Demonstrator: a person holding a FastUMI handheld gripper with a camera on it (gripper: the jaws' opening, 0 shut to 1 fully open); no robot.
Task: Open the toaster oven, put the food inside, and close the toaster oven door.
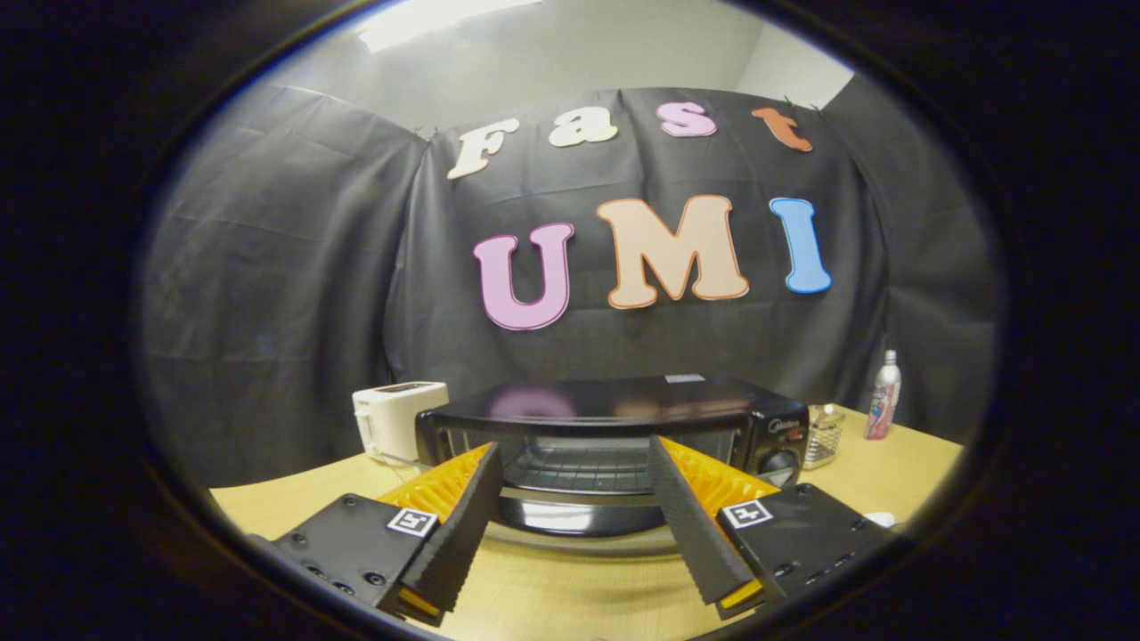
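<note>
Tool [570,454] spread wide, empty, just before black glass-fronted toaster oven [614,436] on pale wooden table [570,596]. Door lowered; food unseen. Risk: clipping door edge on approach.

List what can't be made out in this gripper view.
- Food: none recognisable; a white bit past the hand-held gripper is cut off by its body.
- Toaster oven door: handle and lower edge hidden behind the open fingers.
- Oven knobs: partly covered, markings too small.
- Wire holder contents: too small.
- Spray bottle label: too small.

Gripper [574,454] spread (empty) before toaster oven [614,427]
</note>
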